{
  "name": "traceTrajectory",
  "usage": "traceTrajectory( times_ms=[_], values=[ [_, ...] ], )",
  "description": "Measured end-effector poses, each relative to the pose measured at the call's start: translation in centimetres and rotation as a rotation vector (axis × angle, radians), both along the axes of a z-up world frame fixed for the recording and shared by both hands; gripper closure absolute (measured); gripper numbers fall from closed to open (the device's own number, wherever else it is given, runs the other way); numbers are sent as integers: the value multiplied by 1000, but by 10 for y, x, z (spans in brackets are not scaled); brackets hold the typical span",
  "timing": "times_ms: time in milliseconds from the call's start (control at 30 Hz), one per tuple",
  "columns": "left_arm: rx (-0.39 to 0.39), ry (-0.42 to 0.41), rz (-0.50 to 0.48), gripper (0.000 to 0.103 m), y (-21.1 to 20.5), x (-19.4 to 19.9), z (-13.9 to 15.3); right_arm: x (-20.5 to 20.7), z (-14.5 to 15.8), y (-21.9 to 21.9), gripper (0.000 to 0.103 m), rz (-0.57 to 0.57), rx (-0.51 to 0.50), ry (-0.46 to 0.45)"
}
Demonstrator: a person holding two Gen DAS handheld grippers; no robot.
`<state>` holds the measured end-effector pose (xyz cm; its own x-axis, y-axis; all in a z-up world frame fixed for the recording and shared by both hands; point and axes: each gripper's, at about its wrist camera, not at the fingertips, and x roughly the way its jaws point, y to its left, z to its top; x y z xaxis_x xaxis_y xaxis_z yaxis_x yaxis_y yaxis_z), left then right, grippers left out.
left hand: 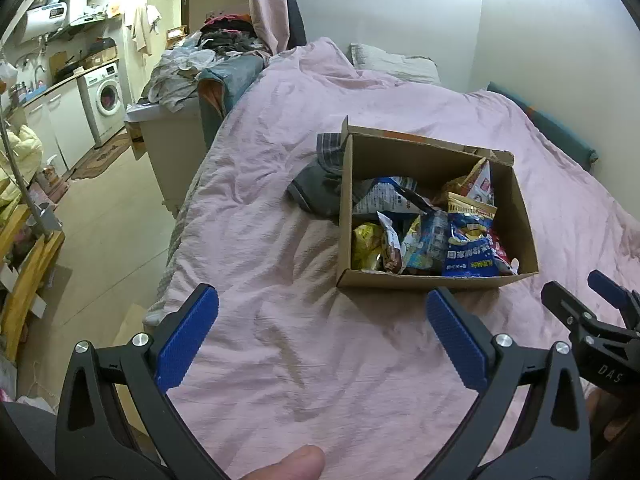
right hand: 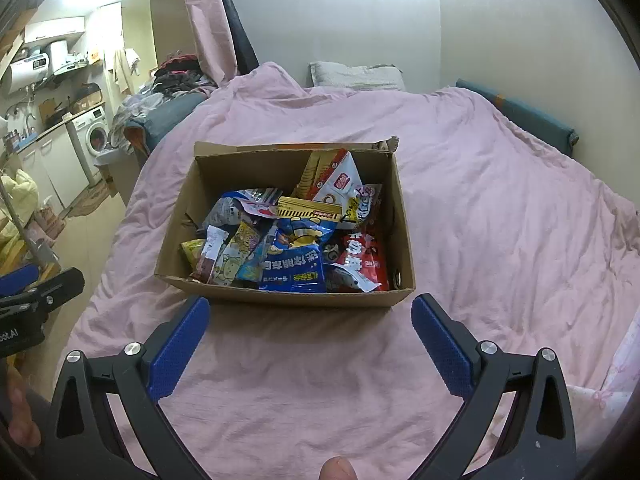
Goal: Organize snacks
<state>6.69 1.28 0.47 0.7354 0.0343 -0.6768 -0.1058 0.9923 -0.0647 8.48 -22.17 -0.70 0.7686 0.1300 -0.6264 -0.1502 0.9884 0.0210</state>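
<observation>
An open cardboard box sits on a pink bedspread and holds several snack packets. Among them are a blue bag, a red bag and a white and red bag. My left gripper hovers open over bare bedspread, near and left of the box. My right gripper is open too, just in front of the box's near wall. Nothing lies between either pair of blue pads. The right gripper also shows at the right edge of the left wrist view.
A dark grey garment lies against the box's left side. A pillow rests at the bed's head by the wall. Left of the bed are a white cabinet piled with clothes, a floor strip and a washing machine.
</observation>
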Motion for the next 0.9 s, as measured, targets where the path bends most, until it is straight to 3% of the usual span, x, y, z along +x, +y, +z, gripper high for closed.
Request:
traceTrajectory(
  times_ms=[900],
  values=[
    [3,10,-14,0,-6,1,-4,-1,-3,3,0,-3,-10,1]
  ],
)
